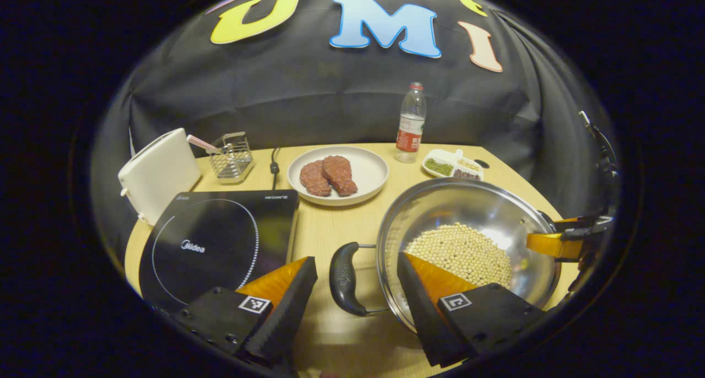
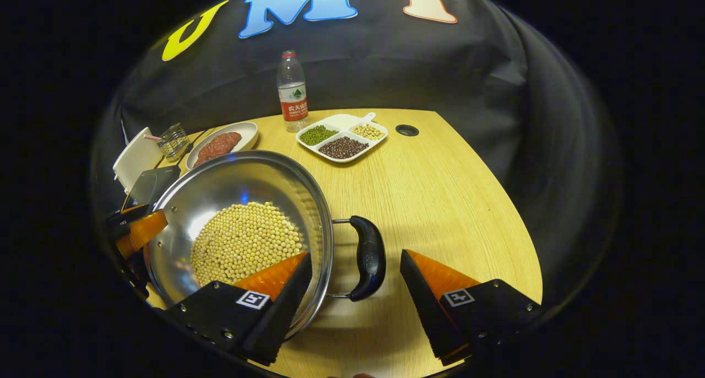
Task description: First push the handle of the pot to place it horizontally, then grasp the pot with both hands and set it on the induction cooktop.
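The pot (image 1: 468,246), filled with pale beans, sits on the table (image 2: 440,174) at about three o'clock from the induction cooktop (image 1: 215,246), not yet on it. Both side handles lie level, so the pushing step looks done. The left tool (image 1: 357,281) straddles the near handle (image 1: 344,279), fingers apart; the right tool (image 2: 355,276) likewise brackets the opposite handle (image 2: 369,257), unclamped. Gripping, lifting and placing remain.
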A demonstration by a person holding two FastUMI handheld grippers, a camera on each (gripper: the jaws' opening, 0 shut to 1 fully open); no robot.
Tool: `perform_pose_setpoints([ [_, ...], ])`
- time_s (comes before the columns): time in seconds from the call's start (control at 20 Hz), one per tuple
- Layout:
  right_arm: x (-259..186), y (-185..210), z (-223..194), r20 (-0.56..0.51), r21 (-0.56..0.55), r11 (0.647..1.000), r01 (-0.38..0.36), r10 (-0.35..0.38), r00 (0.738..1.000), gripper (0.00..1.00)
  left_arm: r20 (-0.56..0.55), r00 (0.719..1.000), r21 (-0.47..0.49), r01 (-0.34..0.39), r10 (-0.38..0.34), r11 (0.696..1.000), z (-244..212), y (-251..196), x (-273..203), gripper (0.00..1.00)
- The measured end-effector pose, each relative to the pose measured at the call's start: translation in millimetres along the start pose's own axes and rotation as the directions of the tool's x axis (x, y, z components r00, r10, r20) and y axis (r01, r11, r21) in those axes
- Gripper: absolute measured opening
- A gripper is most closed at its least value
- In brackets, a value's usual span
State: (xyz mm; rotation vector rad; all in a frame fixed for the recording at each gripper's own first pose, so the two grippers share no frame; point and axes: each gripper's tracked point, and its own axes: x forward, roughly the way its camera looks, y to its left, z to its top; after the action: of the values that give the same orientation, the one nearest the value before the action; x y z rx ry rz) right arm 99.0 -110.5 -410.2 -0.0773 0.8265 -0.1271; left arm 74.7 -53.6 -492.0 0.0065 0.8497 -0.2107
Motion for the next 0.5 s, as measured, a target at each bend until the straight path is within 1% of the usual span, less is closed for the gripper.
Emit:
perform_pose_setpoints([
  [0.05,4,1,0,-0.005,-0.002,1.000,-0.002,0.002,1.000,0.97,-0.013,1.000,0.005,0.012,-0.012,1.000,-3,-2,3,0.93],
  [0.1,8,1,-1,-0.010,-0.008,1.000,0.007,-0.007,1.000,0.96,-0.023,1.000,0.013,0.019,-0.018,1.000,-5,-3,5,0.96],
  [0.15,10,3,1,-0.010,-0.008,1.000,0.002,-0.002,1.000,0.92,-0.034,0.999,0.020,0.026,-0.026,0.999,-9,-4,8,0.96],
  [0.2,11,5,2,-0.010,-0.007,1.000,-0.006,0.006,1.000,0.88,-0.042,0.999,0.028,0.029,-0.028,0.999,-11,-4,9,0.91],
  [0.25,14,9,2,-0.013,-0.012,1.000,-0.014,0.014,1.000,0.84,-0.050,0.998,0.036,0.031,-0.029,0.999,-13,-3,11,0.94],
  [0.3,13,9,3,-0.015,-0.018,1.000,-0.005,0.005,1.000,0.76,-0.051,0.998,0.035,0.035,-0.034,0.999,-12,-4,12,0.86],
  [0.4,12,9,3,-0.027,-0.008,1.000,-0.021,0.021,0.999,0.73,-0.062,0.998,0.031,0.031,-0.029,0.999,-12,0,14,0.77],
  [0.45,14,9,3,-0.031,0.017,0.999,-0.029,0.030,0.999,0.71,-0.073,0.997,0.029,0.030,-0.028,0.999,-11,0,11,0.79],
  [0.5,15,9,4,-0.035,0.041,0.998,-0.038,0.040,0.999,0.66,-0.076,0.997,0.026,0.035,-0.033,0.999,-11,0,11,0.77],
])
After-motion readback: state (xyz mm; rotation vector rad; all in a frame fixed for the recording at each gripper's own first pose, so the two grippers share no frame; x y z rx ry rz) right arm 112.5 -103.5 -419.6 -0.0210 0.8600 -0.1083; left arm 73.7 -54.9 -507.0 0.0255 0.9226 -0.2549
